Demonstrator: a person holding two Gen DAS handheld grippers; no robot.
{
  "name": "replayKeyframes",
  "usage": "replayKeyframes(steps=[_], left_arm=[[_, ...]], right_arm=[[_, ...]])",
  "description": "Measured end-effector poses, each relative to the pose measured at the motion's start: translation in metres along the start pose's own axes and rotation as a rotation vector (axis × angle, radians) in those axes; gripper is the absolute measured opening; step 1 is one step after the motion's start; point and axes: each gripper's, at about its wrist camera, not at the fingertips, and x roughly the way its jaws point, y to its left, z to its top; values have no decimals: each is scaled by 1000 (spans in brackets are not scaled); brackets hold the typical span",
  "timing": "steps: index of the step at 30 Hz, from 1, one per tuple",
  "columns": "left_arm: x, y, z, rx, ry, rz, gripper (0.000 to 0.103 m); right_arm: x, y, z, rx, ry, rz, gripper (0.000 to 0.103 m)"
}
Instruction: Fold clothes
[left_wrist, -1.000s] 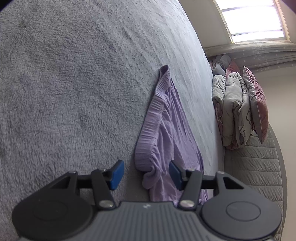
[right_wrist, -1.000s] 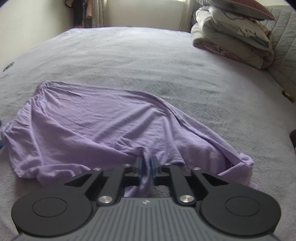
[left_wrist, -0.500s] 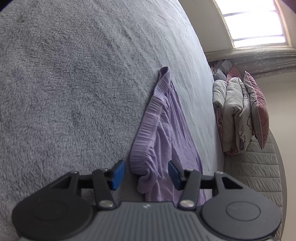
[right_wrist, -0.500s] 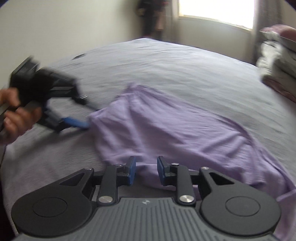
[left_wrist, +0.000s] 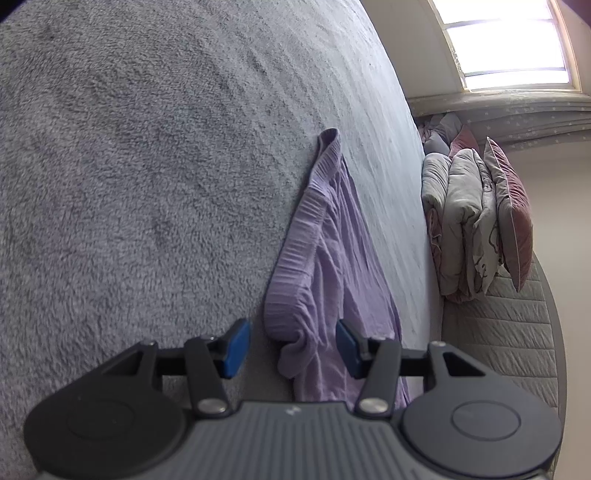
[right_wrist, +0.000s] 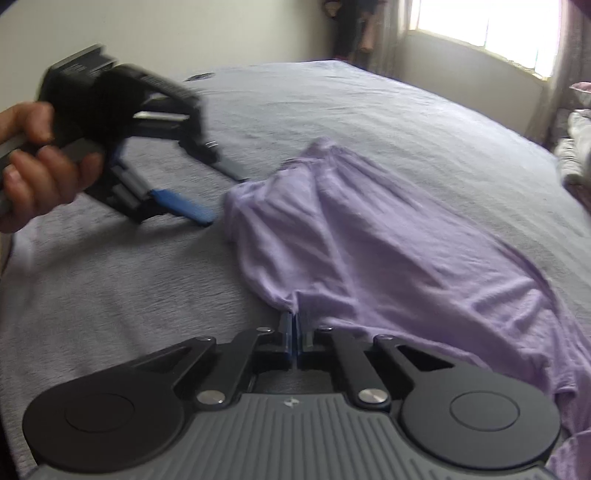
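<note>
Lilac thin knit garment (right_wrist: 369, 251) lies spread but rumpled on a grey fleecy bed cover (right_wrist: 369, 110), ribbed waistband (left_wrist: 295, 243) along its near-left edge in the left view. Looks like shorts or a skirt, cannot tell which.

Right gripper (right_wrist: 294, 332): jaws closed, a pinch of the garment's near edge bunches right at the tips at 12 o'clock, so it reads as gripping the cloth. Some motion blur here.

Left gripper (left_wrist: 291, 347): jaws about half open, straddling the waistband corner; cloth sits between the blue pads (left_wrist: 234, 349) but they don't press it. In the right view the same tool sits at 10 o'clock, held by a hand (right_wrist: 40, 173), tips at the garment's left corner.

Step, judged: securing two grab points before the first fold. Folding itself not started.

Next move likely needs the left jaws closing on that waistband corner, then both lifting together with even tension so the thin fabric doesn't slip or twist.

Folded quilts and a pink pillow (left_wrist: 476, 218) stacked at 3 o'clock, well apart; window (left_wrist: 506, 40) at 1 o'clock.
</note>
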Motion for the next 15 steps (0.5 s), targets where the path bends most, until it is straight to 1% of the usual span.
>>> replayKeyframes(steps=[4,8,12,15], left_arm=[[1,-1,-1,0,4,-2,52],[4,-4,-4,-7,6,-5,52],[9,-5,-11,-41,3,-22,52],[14,-6,-21,-94,-4,-46,49]], right_arm=[[-7,-28,5,100,-39,-67,2],[-6,-58,3,205,-36,-138,2],[-2,-77,-2,288,-21,-140,2],[2,-78,-4,288,-6,-135,2]])
